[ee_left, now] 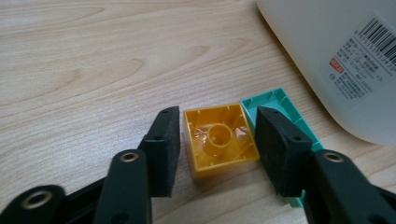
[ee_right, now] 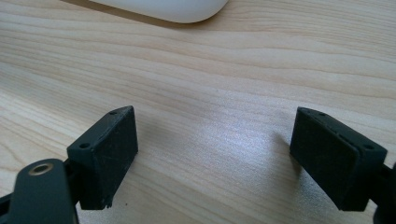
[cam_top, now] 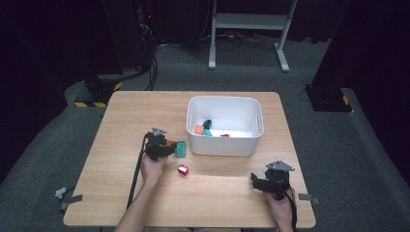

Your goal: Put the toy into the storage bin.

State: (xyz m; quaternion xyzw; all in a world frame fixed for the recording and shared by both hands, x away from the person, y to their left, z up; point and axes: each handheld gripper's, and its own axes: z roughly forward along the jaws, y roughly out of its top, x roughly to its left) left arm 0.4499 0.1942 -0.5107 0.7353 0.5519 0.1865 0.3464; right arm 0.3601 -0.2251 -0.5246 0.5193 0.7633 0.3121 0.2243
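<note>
Left tongs (ee_left: 217,142) low on the table (cam_top: 121,183), jaws straddling an upturned yellow building brick (ee_left: 219,140). Right pad (ee_left: 280,149) sits against the brick's edge; a narrow gap remains at the left pad, so no grip yet. Teal brick (ee_left: 280,105) lies just beside the yellow one, next to the white plastic bin (cam_top: 225,145). Red block (cam_top: 183,170) sits apart, nearer the person. Right tongs (ee_right: 215,158) rest wide open over bare wood, nothing between them.

White sticker on the white plastic bin (ee_left: 327,60) — a barcode with digits beneath and small print, too blurred to read.
</note>
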